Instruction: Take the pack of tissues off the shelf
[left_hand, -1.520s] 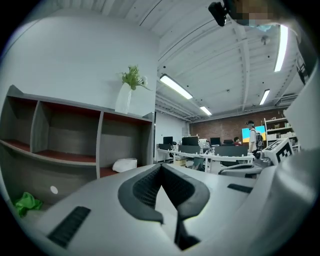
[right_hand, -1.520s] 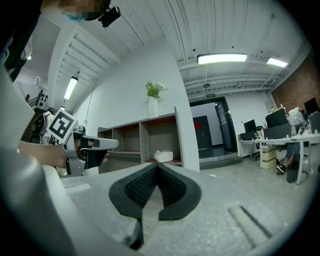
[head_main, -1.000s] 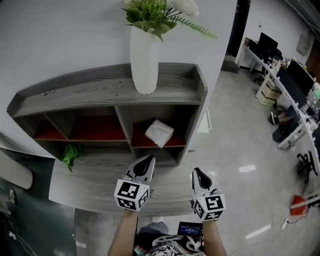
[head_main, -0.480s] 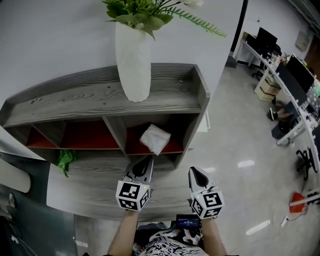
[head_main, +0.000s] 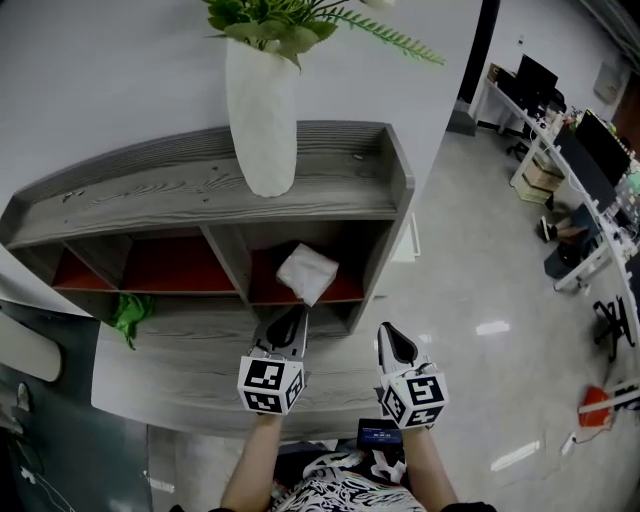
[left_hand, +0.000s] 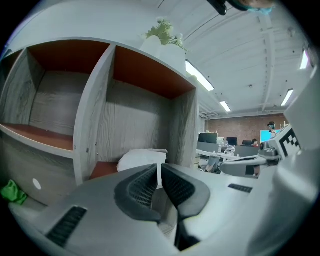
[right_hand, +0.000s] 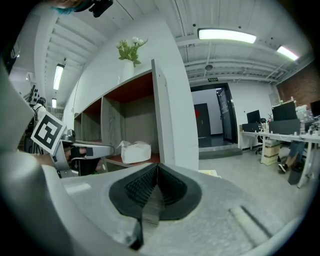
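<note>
Pack of tissues (head_main: 307, 272) lies just beyond shut left hand-held gripper (head_main: 298, 314).

The shelf (head_main: 150, 195) is showing grey wood grain, its compartments showing red inside. The pack of tissues (head_main: 307, 272) is reading plain white, the vase (head_main: 261, 110) likewise, carrying green leaves (head_main: 270, 20).

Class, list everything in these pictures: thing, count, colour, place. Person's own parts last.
shelf unit: one, grey with red insides, against the wall.
vase: one, white, on the shelf unit's top.
plant: one, green, in the vase.
pack of tissues: one, white, right compartment.
crumpled item: one, green, lower ledge, left.
desks with monitors: several, dark, far right.
left gripper: one, grey, shut, empty, before the pack of tissues.
right gripper: one, grey, shut, empty, beside the left gripper.
</note>
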